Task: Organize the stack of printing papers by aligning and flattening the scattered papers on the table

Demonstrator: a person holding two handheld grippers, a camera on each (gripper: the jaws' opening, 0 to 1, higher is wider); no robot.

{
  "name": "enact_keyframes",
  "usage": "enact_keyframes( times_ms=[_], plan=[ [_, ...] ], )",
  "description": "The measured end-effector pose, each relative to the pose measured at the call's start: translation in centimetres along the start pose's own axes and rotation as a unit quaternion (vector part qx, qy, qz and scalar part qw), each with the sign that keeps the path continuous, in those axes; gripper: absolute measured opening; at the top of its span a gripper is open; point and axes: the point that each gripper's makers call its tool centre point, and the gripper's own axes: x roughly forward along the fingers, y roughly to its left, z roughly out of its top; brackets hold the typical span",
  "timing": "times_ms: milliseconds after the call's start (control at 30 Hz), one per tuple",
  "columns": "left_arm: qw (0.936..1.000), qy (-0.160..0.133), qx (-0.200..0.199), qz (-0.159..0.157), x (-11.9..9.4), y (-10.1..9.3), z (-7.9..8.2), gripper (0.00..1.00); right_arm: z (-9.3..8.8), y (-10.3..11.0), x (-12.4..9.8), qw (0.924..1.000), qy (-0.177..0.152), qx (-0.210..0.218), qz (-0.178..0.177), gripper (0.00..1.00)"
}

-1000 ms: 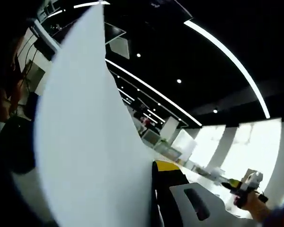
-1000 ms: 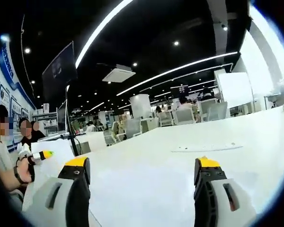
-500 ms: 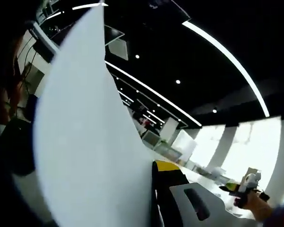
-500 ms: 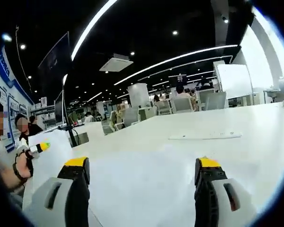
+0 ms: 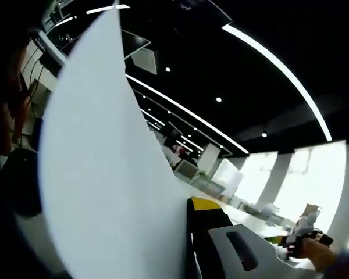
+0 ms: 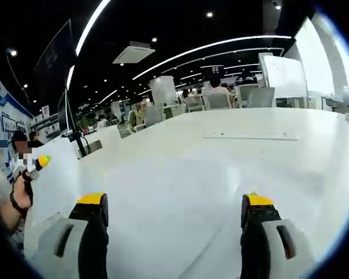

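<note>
A large white sheet of paper (image 5: pixel 110 174) stands upright in the left gripper view, curving up from the bottom. My left gripper (image 5: pixel 185 204) is shut on its lower edge; one yellow-tipped finger (image 5: pixel 206 204) shows and the sheet hides the other. In the right gripper view, the same sheet (image 6: pixel 55 186) hangs at the left under the left gripper (image 6: pixel 41 161), held by a hand. My right gripper (image 6: pixel 174 200) is open over the white table (image 6: pixel 180 168) with nothing between its fingers. It also appears small in the left gripper view as the right gripper (image 5: pixel 302 241).
Another flat sheet (image 6: pixel 250 135) lies far off on the table, toward the right. Chairs, seated people and a whiteboard (image 6: pixel 285 75) stand beyond the table's far edge. A person (image 6: pixel 3 192) sits at the left. A monitor on a pole (image 6: pixel 64 87) rises behind the held sheet.
The right gripper's camera has tipped down, so more table shows. In the left gripper view the right gripper sits slightly lower. The left gripper still holds the sheet upright.
</note>
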Motion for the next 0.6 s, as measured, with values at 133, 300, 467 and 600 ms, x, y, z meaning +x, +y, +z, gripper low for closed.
enact_keyframes(
  times_ms=[133, 300, 467, 600],
  plan=[
    [1.0000, -0.001, -0.001, -0.001, 0.0, 0.0, 0.0, 0.06, -0.7, 0.0, 0.4, 0.9991, 0.012, -0.038, -0.010, 0.90],
    [1.0000, -0.002, 0.002, -0.001, -0.1, -0.2, 0.0, 0.06, -2.0, 0.3, 0.7, 0.9941, 0.053, -0.093, -0.020, 0.90],
    [1.0000, -0.006, 0.002, -0.001, -0.2, -0.2, 0.2, 0.06, -2.3, 0.5, 0.8, 0.9958, 0.049, -0.074, -0.022, 0.90],
    [1.0000, -0.007, 0.002, -0.001, -0.2, -0.2, 0.2, 0.06, -2.2, 0.3, 0.9, 0.9959, 0.048, -0.074, -0.022, 0.89]
  ],
)
